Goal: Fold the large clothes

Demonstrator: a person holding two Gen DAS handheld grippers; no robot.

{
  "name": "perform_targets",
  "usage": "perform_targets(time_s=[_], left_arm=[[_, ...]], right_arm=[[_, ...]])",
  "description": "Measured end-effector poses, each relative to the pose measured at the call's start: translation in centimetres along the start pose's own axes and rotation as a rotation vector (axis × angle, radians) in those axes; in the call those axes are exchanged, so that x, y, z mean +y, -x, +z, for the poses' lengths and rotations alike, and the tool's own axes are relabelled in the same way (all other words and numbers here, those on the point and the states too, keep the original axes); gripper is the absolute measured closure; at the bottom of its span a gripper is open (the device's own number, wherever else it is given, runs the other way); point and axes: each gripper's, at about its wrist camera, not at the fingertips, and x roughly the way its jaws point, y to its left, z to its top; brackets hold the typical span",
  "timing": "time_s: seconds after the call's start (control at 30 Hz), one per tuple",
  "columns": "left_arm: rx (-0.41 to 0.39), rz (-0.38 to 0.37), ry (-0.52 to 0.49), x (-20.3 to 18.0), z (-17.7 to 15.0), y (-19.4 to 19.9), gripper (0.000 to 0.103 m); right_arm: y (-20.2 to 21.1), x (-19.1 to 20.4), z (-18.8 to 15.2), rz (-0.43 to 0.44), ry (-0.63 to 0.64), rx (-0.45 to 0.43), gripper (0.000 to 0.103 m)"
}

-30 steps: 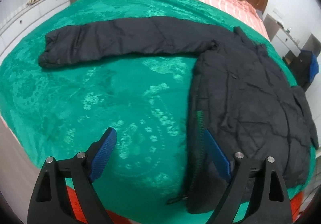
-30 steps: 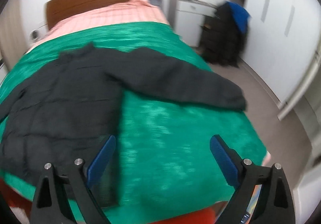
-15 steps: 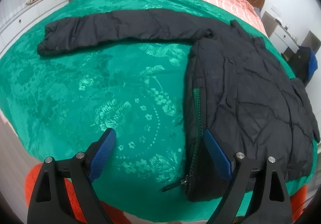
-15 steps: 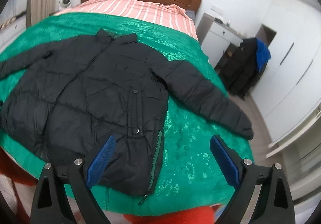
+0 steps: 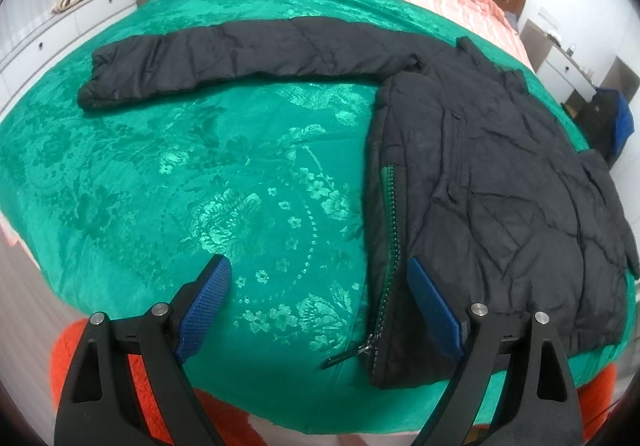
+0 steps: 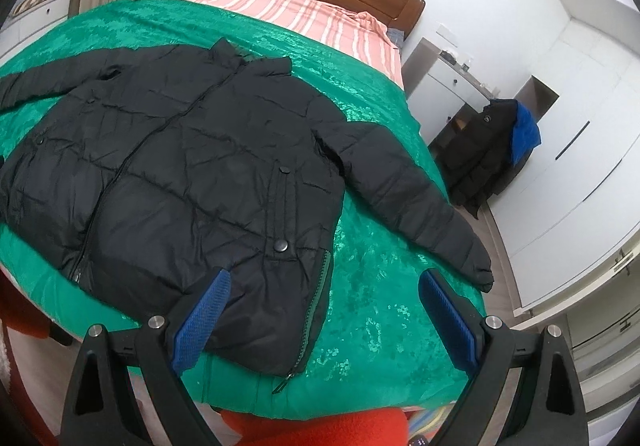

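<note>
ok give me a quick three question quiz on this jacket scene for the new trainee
1. True or false: the black jacket lies spread flat on the green blanket with both sleeves stretched outward.
2. Multiple choice: what do the left gripper and right gripper hold? A) a sleeve B) the hem C) nothing
3. Fill in: in the left wrist view, the zipper pull sits near the jacket's ____ edge.

Key: 1 true. 2 C, both sets of jaws stand wide apart, above the bed. 3 bottom (hem).
</note>
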Motion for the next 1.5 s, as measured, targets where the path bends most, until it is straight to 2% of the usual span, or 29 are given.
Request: perform_targets(time_s=[0.53, 1.5], left_arm=[[0.006, 0.004, -0.008, 0.0, -0.3, 0.0, 0.012], [0.009, 0.008, -0.011, -0.1, -0.4, -0.2, 0.011]], right_arm=[[-0.1, 1.2, -0.6, 0.057, 0.013, 0.027, 0.009], [-1.1, 1.4, -1.2, 0.071, 0.006, 0.062, 0.009]])
